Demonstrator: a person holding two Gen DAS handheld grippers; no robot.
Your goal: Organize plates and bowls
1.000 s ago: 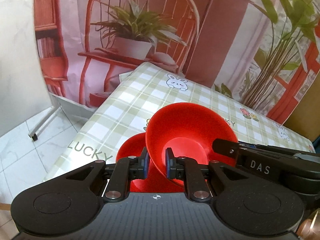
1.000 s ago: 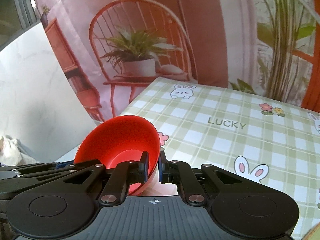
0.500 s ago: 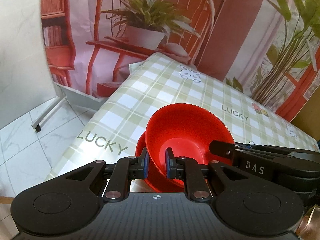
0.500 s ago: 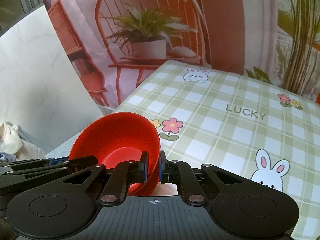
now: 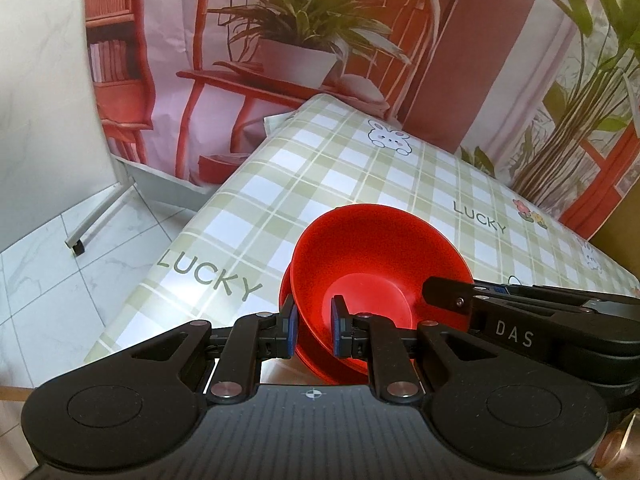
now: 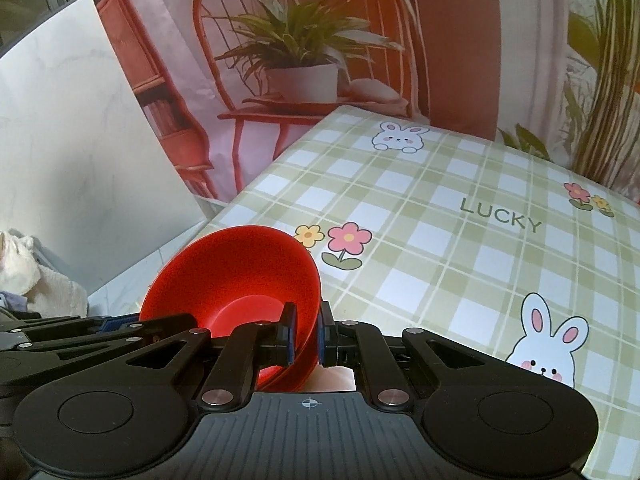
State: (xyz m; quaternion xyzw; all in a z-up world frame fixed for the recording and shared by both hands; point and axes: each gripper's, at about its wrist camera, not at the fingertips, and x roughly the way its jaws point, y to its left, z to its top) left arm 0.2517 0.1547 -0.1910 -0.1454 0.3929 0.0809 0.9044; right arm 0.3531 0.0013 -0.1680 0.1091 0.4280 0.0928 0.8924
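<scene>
Red bowl (image 5: pixel 376 264) sits tilted over a second red bowl (image 5: pixel 304 344) near the table's left edge, nested for stacking, in my judgement. Left gripper (image 5: pixel 313 332) pinches the near rims of both bowls; right gripper (image 6: pixel 307 338) clamps the upper bowl's opposite rim, presumably to steady it. Checked tablecloth (image 6: pixel 460 248) beyond lies bare; nothing obstructs. Printed backdrop (image 6: pixel 360 40) stands past the far edge.

I see a table (image 5: pixel 360 184) w/ green-white check cloth (image 6: pixel 460 216), printed rabbits, flowers, "LUCKY". Can't confirm the red bowls (image 5: pixel 372 276) near its edge rest on it.
</scene>
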